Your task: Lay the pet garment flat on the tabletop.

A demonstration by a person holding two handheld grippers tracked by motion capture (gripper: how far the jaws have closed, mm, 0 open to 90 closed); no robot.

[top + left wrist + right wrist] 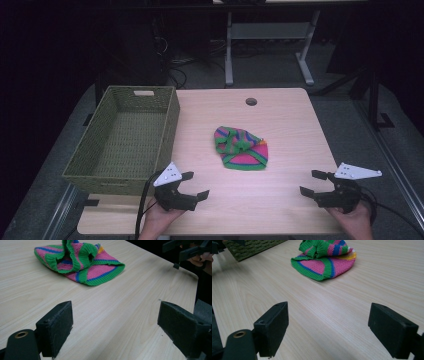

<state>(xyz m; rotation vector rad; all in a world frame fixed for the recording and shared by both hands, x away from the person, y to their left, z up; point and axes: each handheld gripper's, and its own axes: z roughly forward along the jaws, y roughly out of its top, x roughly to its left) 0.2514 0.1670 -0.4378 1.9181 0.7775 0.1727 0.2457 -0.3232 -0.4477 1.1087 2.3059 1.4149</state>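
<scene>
Mid-table, knitted hat (241,148) lying crumpled

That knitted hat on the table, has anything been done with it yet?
Nothing looks done: the knitted hat lies crumpled mid-table, the basket beside it holds nothing. In hand: the left gripper and right gripper sit open near it, touching nothing. Grasping it remains.

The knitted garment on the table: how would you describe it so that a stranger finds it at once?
On the light wooden table, right of the green woven basket, the knitted garment lies crumpled near the middle. Its pink, green and blue stripes set it apart from the plain basket and black grippers.
</scene>
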